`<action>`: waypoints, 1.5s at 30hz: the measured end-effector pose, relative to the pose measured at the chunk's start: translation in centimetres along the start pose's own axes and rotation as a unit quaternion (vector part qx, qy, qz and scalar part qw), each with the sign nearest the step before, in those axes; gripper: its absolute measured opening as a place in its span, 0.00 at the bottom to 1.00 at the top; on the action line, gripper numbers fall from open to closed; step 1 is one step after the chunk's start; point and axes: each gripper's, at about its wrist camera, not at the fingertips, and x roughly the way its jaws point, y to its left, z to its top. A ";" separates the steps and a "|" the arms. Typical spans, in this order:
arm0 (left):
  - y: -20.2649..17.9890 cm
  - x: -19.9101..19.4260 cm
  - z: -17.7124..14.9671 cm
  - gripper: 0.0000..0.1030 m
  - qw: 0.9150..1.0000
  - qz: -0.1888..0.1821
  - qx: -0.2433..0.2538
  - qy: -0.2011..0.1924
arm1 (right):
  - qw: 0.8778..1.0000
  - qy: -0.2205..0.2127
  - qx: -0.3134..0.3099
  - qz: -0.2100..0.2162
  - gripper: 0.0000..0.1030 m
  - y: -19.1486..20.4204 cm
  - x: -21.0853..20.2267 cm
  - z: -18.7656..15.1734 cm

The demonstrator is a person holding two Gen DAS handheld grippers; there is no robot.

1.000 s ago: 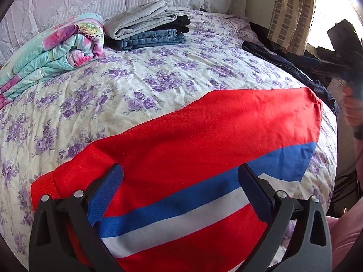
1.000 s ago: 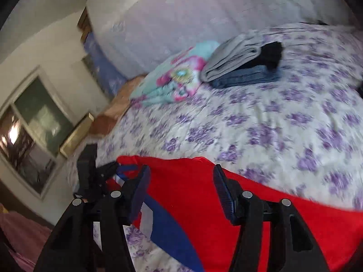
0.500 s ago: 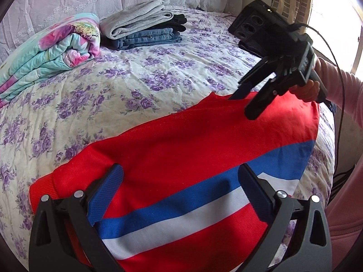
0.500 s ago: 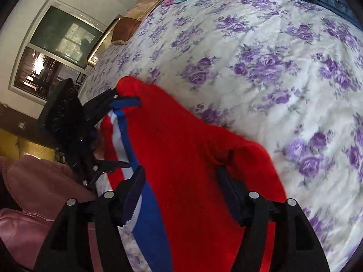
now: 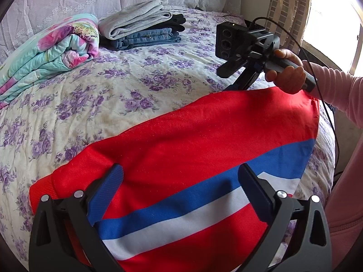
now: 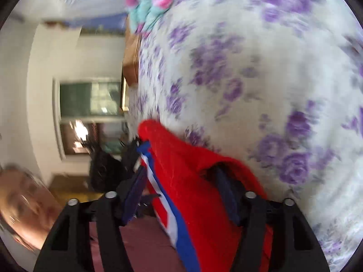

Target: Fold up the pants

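A: At the right of the left wrist view, the right gripper (image 5: 236, 86) has come down to the far end of the red track pants (image 5: 181, 140) on the bed (image 5: 113, 90). It was up high before.

B: Holding them?

A: Its jaws are closing around the cloth. The left gripper (image 5: 181, 192) hangs released over the pants near the cuff.

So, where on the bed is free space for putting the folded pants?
The flowered bedspread is bare between the red pants with blue and white stripes, the rolled turquoise floral blanket and the stack of folded grey, black and denim clothes. The far corner is crowded.
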 end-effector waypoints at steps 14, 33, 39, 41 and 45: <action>0.0 0.0 0.0 0.96 1.000 0.002 0.002 0.001 | 0.996 -0.003 0.038 -0.076 0.16 0.0 1.4 -0.1; 0.8 -0.4 0.2 0.96 1.000 0.004 -0.012 -0.009 | 0.981 -0.080 -0.073 -0.162 0.21 2.8 -2.7 2.5; 0.7 -0.4 0.2 0.96 1.000 0.008 -0.011 -0.008 | 0.973 -0.070 -0.170 -0.143 0.24 6.8 -2.0 -0.6; 0.6 -0.3 0.2 0.96 1.000 0.011 -0.009 -0.008 | 0.963 -0.034 -0.203 -0.177 0.19 6.9 -0.1 -1.0; 0.3 -0.3 0.2 0.96 1.000 0.010 -0.003 -0.008 | 0.927 -0.066 -0.234 -0.286 0.00 4.8 0.7 0.3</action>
